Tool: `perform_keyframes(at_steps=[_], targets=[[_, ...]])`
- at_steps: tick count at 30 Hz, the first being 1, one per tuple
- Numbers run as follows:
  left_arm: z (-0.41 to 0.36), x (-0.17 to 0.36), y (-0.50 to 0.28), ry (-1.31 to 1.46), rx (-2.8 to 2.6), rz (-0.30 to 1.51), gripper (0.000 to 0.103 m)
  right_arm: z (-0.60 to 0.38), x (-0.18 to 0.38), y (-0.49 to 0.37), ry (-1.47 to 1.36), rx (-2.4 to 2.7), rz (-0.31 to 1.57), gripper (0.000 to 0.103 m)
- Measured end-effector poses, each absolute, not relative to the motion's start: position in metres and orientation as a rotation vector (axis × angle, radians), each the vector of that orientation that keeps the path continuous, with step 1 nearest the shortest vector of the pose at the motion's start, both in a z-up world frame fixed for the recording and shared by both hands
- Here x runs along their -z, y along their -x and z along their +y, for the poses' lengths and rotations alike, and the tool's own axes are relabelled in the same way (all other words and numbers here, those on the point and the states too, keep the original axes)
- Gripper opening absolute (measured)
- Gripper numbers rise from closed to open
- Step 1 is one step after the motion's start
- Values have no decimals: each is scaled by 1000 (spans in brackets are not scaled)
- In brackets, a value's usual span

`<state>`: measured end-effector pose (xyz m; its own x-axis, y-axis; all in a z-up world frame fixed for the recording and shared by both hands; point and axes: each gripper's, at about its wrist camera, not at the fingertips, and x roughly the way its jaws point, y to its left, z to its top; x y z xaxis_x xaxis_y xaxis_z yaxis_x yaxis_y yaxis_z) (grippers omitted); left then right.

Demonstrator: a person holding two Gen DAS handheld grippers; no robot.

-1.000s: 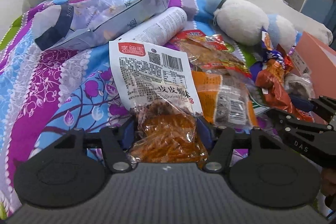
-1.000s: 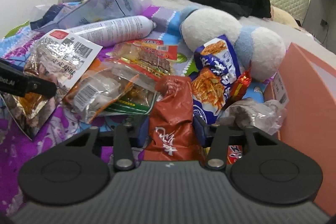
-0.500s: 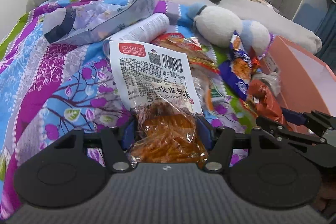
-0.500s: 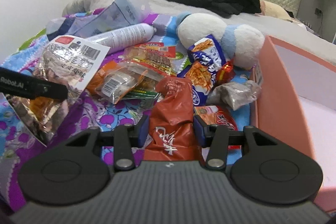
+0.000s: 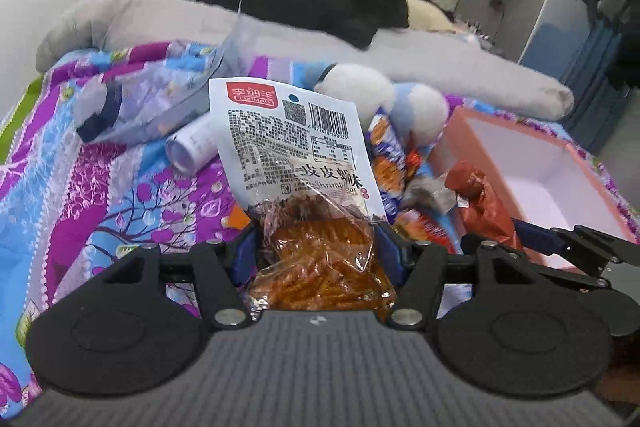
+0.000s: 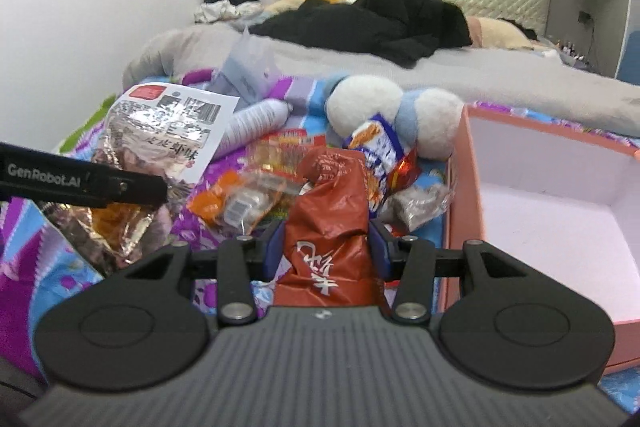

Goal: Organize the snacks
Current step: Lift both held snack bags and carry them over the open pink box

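My left gripper (image 5: 318, 253) is shut on a clear shrimp snack bag (image 5: 296, 155) with a white printed label and orange strips inside, held up above the bed. My right gripper (image 6: 326, 253) is shut on a crumpled red-brown snack packet (image 6: 330, 211). In the left wrist view the right gripper (image 5: 516, 227) shows at the right with that red-brown packet (image 5: 480, 203). In the right wrist view the left gripper's finger (image 6: 100, 183) crosses the left side with the shrimp bag (image 6: 160, 131) hanging from it. More snack packets (image 6: 248, 199) lie in a pile on the patterned blanket (image 5: 80, 187).
An open pink box (image 6: 560, 187) with a white inside stands at the right of the pile. A white and blue plush toy (image 6: 400, 107), a white spray can (image 6: 256, 123) and a pale plastic bag (image 5: 152, 103) lie behind the snacks. Dark clothes (image 6: 380, 19) lie on the grey bedding.
Both grippers have risen off the bed with their packets, so the pile now sits lower and farther. The pink box has come more into view at the right.
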<state>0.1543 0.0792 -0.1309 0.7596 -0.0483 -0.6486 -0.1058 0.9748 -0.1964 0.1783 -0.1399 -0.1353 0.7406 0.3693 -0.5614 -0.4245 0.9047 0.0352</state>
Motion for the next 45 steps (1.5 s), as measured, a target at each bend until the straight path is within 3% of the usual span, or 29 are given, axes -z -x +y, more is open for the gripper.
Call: perform_keyframes(at_steps=[12, 28, 45], targets=[[60, 86, -133, 254, 9, 684, 66, -153, 90, -161, 48, -413, 535, 48], [0, 67, -133, 272, 161, 685, 66, -204, 72, -140, 19, -295, 506, 48], [-89, 54, -194, 165, 316, 696, 66, -281, 73, -158, -28, -143, 505, 48]])
